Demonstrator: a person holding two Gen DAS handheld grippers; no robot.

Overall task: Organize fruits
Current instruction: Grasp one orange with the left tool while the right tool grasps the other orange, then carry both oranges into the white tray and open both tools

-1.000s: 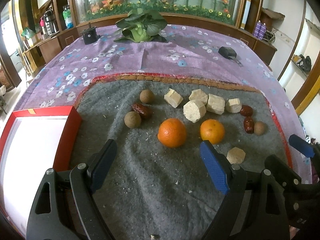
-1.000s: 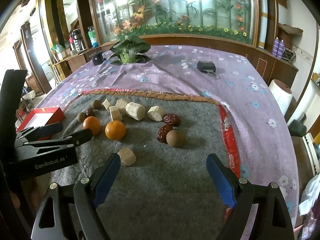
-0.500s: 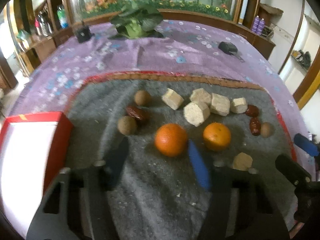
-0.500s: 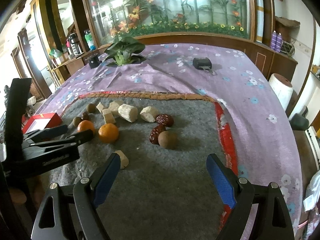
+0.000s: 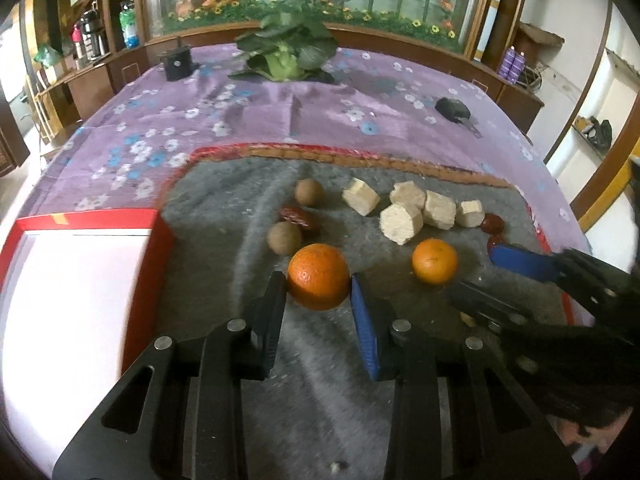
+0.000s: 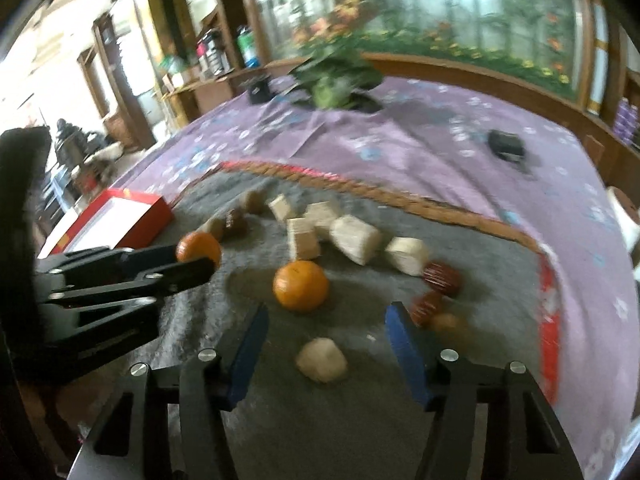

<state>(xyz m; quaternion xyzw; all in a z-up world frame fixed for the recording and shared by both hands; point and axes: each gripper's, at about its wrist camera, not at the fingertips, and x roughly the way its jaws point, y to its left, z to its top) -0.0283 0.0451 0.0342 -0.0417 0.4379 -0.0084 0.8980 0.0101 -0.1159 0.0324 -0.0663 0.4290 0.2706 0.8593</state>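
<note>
Two oranges lie on a grey mat (image 5: 224,360) among pale cut chunks (image 5: 400,224), brown round fruits (image 5: 284,239) and red dates (image 5: 298,216). My left gripper (image 5: 317,282) is closing on the left orange (image 5: 318,276), and both pads touch its sides. The second orange (image 6: 301,286) sits just beyond the tips of my right gripper (image 6: 325,320). Its jaws are closing, and a loose pale chunk (image 6: 322,360) lies between the fingers, untouched. In the left wrist view the right gripper (image 5: 474,270) reaches in from the right beside that second orange (image 5: 435,261).
A red box (image 5: 88,216) with a white inside stands at the mat's left edge. Beyond the mat on the purple flowered cloth (image 5: 280,120) are a leafy green vegetable (image 5: 286,60) and two small black objects (image 5: 176,64) (image 5: 452,109).
The left jaws have narrowed from wide apart onto the left orange. The right gripper has swung left toward the second orange and pale chunk, with its jaws narrower than before.
</note>
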